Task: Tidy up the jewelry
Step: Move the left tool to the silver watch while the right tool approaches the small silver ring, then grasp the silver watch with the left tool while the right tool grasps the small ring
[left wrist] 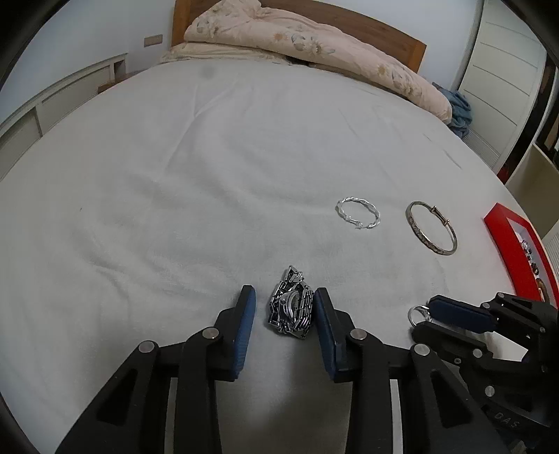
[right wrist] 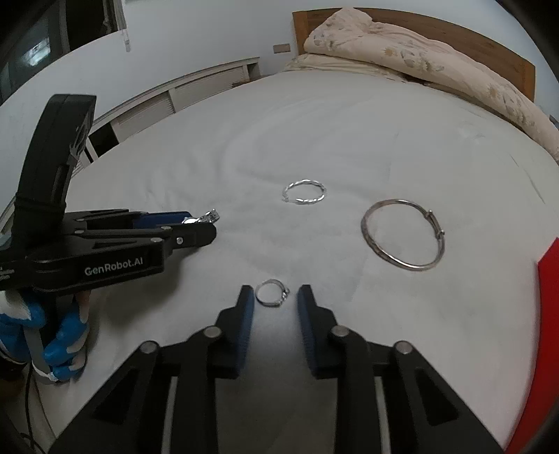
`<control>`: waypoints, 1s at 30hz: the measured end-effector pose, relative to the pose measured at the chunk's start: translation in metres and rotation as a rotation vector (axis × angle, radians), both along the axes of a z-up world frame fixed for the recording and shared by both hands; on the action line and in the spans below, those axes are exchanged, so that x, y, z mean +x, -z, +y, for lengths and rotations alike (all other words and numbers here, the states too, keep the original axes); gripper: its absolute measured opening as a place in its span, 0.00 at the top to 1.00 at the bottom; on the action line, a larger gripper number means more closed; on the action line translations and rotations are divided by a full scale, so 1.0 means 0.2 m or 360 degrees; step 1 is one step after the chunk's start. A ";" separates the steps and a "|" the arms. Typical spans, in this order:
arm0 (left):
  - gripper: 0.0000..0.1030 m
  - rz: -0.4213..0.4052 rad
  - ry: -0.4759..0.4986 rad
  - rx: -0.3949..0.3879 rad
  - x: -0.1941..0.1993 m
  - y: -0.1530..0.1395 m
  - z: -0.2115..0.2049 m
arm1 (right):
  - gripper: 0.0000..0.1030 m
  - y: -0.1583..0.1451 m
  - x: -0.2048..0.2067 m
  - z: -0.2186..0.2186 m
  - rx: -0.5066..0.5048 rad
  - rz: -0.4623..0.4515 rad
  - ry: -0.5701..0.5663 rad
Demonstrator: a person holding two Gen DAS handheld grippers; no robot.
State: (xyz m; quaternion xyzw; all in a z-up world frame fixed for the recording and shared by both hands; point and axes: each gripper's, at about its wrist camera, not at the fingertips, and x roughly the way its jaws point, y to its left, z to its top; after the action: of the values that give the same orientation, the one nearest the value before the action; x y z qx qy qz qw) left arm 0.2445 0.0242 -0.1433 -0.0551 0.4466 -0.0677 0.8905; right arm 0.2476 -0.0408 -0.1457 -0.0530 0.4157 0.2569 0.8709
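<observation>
- Left gripper (left wrist: 284, 307) low over the white bed (left wrist: 209, 157), jaws spread either side of a heaped metal watch (left wrist: 290, 307); right pad (left wrist: 323, 324) about touching the heap, left pad (left wrist: 246, 321) just clear of it.
- Right gripper (right wrist: 272, 297) likewise spread wide, a small ring (right wrist: 271, 292) lying flat on the sheet between the fingertips, touching neither.
- From the left wrist view, same ring (left wrist: 417, 314) seen peeking out at the tip of the right gripper (left wrist: 428, 319), just right of the watch.
- From the right wrist view, left gripper (right wrist: 206, 227) off to the left, held by a blue-gloved hand (right wrist: 63, 349), a bit of the watch (right wrist: 209, 216) showing at its tip.
- Farther out, a plain bangle (right wrist: 401, 234) with a small clasp, flat on the sheet to the right.
- Beyond that and a little left, a twisted bangle (right wrist: 304, 192), apart from the plain one.
- Red box (left wrist: 517, 251) at the far right edge, small items inside, too blurred to tell.
- At the back, a floral quilt (left wrist: 307, 45) bunched against the wooden headboard (left wrist: 384, 31).
</observation>
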 end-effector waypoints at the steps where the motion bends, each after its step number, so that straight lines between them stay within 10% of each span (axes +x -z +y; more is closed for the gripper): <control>1: 0.69 -0.0006 0.0001 0.0001 0.00 0.00 0.00 | 0.78 0.01 0.00 0.01 -0.0007 -0.0002 -0.0008; 8: 0.82 -0.0038 -0.0001 0.0008 -0.01 0.02 0.01 | 0.79 0.03 0.01 0.04 -0.0042 -0.0021 -0.0031; 30: 0.84 -0.0083 0.0005 0.0070 -0.03 0.00 -0.02 | 0.81 0.05 -0.05 0.06 -0.0040 -0.0066 -0.0030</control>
State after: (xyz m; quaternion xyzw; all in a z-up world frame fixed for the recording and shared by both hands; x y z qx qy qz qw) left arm 0.2375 0.0195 -0.1430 -0.0330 0.4246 -0.0606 0.9028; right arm 0.2383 -0.0292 -0.1556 -0.0730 0.4003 0.2588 0.8761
